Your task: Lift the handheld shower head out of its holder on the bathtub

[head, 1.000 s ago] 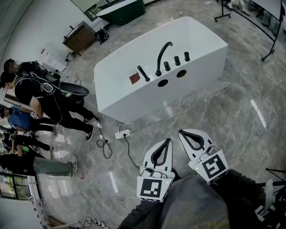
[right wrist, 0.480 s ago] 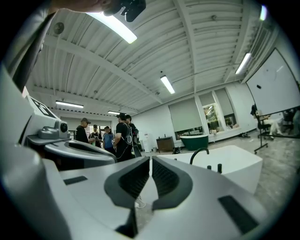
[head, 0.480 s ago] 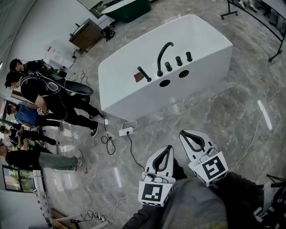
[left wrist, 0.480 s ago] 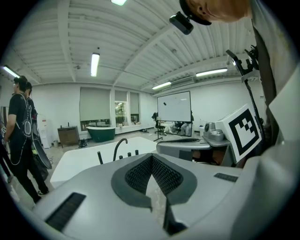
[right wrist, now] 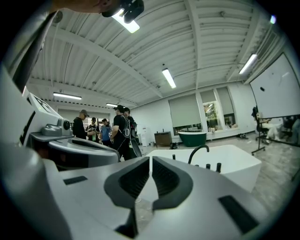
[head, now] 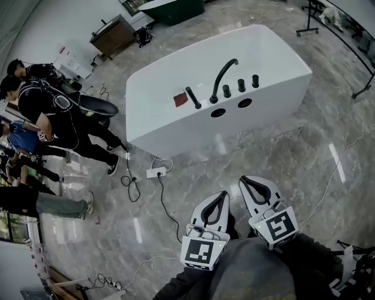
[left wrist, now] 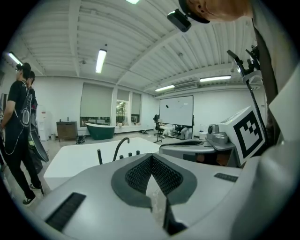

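The white bathtub (head: 176,126) stands on the marble floor ahead of me. On its near deck the black handheld shower head (head: 193,97) sticks up from its holder, left of the arched black spout (head: 224,76) and three black knobs (head: 241,85). My left gripper (head: 221,194) and right gripper (head: 245,179) hang side by side well short of the tub, both shut and empty. In the left gripper view the left gripper (left wrist: 151,157) points at the tub, with the shower head (left wrist: 99,156) far off. The right gripper (right wrist: 150,158) also faces the shower head (right wrist: 174,157) and spout (right wrist: 198,152).
Several people (head: 53,117) stand left of the tub. A white power strip (head: 154,172) and black cables lie on the floor between me and the tub. A green tub (head: 176,7), a wooden cabinet (head: 114,35) and a black stand (head: 310,17) are behind.
Both grippers have sunk slightly in the head view and stay shut. The camera has shifted, so the tub now sits a little lower and further right in the picture.
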{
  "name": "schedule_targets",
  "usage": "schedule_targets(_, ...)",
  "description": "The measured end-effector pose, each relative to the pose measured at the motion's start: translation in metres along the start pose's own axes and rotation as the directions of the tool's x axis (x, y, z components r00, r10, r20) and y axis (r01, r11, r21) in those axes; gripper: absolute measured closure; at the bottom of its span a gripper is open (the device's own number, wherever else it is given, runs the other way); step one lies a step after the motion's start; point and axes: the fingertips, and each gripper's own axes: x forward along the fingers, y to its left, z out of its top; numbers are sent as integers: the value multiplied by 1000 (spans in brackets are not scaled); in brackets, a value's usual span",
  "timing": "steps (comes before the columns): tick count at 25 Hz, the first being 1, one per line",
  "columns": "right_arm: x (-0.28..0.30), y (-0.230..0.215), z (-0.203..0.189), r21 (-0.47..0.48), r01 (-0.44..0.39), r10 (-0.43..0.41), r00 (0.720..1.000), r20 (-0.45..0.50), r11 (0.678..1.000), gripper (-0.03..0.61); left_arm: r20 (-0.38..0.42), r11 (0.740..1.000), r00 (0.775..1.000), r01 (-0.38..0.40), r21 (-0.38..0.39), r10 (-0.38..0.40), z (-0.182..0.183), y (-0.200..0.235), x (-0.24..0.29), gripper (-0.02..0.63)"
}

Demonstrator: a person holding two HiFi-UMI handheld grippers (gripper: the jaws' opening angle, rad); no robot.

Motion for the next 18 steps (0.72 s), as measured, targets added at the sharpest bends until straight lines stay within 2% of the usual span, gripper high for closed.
schedule_targets(8,84,9,11,-34,19,-20,999,-49,999,575,31,999,1000,7,-41,-6,9,87,21,612)
schedule_targets(18,183,25,33,-84,20,-25,998,-53,996,575,85,999,996,17,-44,-13,28,188,37,612)
